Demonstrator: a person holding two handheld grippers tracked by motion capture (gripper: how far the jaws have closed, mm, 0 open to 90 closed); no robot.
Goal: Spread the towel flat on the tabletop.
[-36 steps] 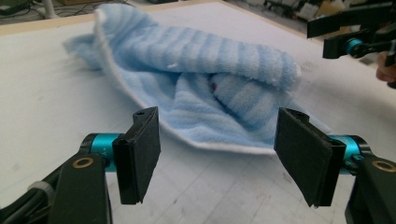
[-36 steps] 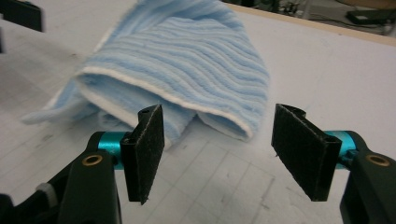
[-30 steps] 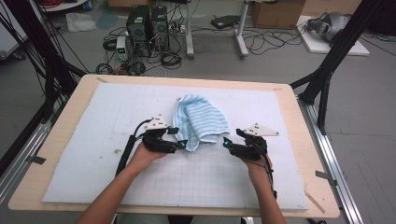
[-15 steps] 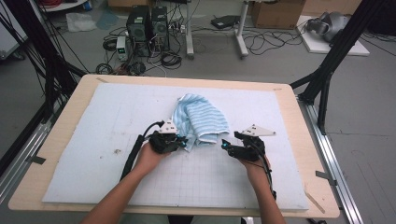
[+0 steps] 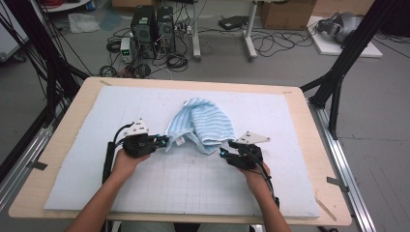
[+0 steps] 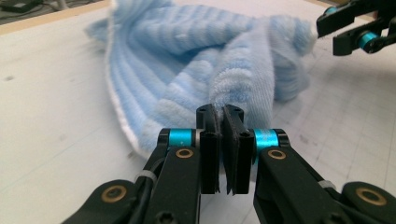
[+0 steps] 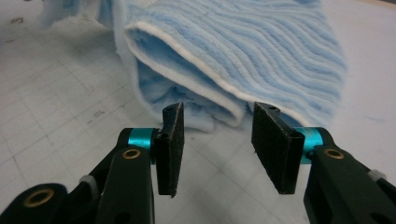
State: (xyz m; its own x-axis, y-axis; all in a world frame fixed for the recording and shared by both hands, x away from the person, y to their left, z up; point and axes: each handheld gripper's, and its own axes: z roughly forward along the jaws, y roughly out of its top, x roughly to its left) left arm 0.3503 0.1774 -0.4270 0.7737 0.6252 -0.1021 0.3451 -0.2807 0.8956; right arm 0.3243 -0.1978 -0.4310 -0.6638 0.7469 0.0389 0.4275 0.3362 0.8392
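Observation:
A light blue striped towel point(image 5: 203, 123) lies crumpled on the white gridded mat point(image 5: 193, 188). My left gripper point(image 5: 163, 141) is at its left edge. In the left gripper view the pads point(image 6: 210, 140) are shut point(image 6: 220, 140) on a fold of the towel point(image 6: 196, 60). My right gripper point(image 5: 223, 153) is at the towel's lower right corner. Its jaws have just been closing and stand half apart point(image 7: 217, 135), with the white-hemmed fold of the towel point(image 7: 261, 51) just beyond the pads and nothing pressed between them. The right gripper point(image 6: 348, 30) also appears far off in the left gripper view.
The mat covers most of a wooden table point(image 5: 63, 140). Black frame posts point(image 5: 338, 72) stand at both sides. Computer towers point(image 5: 152, 24) and cables lie on the floor beyond the far edge.
The left gripper has shut on the towel's left edge and moved left, drawing that edge out. The right gripper has slid left to the towel's corner with its jaws narrower.

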